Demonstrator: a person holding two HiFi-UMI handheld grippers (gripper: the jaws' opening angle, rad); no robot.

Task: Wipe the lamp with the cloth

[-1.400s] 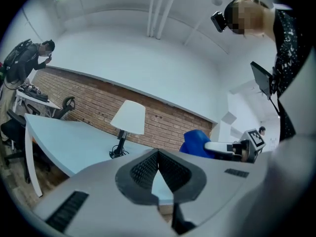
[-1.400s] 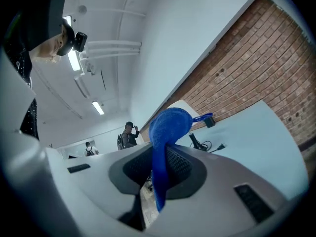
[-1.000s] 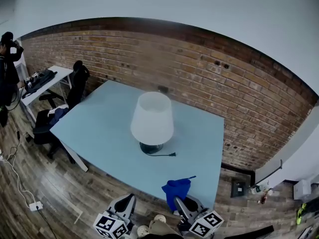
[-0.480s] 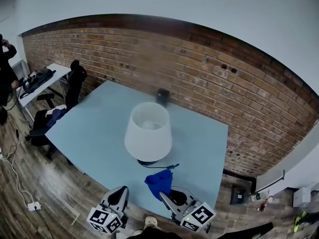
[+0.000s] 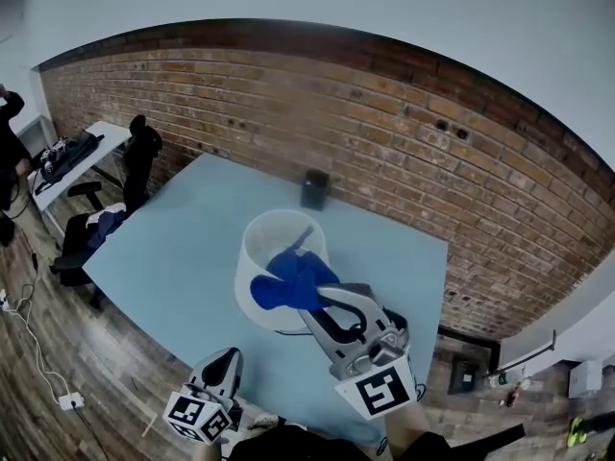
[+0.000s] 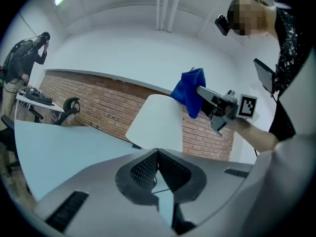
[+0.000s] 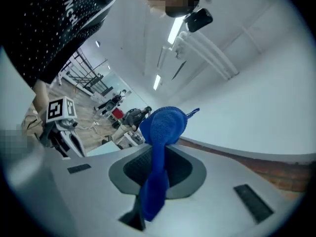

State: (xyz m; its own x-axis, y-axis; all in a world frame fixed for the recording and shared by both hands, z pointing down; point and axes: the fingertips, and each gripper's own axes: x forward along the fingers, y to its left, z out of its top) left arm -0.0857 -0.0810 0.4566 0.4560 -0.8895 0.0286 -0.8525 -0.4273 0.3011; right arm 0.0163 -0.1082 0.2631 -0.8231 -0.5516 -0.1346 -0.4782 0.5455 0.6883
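Observation:
A lamp with a white shade [image 5: 264, 286] stands in the middle of the pale blue table [image 5: 173, 248]. My right gripper [image 5: 312, 301] is shut on a blue cloth [image 5: 288, 281] and holds it over the shade's open top, at its near right rim. In the right gripper view the cloth [image 7: 160, 132] hangs clamped between the jaws. My left gripper [image 5: 229, 358] stays low at the table's front edge, shut and holding nothing. In the left gripper view its jaws meet below the shade [image 6: 155, 125], with the cloth [image 6: 190, 95] and the right gripper [image 6: 217, 107] above it.
A small black box [image 5: 313, 188] sits on the table's far side near the brick wall [image 5: 404, 142]. At the left stand a white desk [image 5: 82, 152], dark chairs [image 5: 139, 152] and a person [image 5: 10, 142]. A cable lies on the floor [image 5: 29, 344].
The right gripper has lifted the blue cloth from the table's front edge up and forward onto the top of the lamp shade. The left gripper has barely moved.

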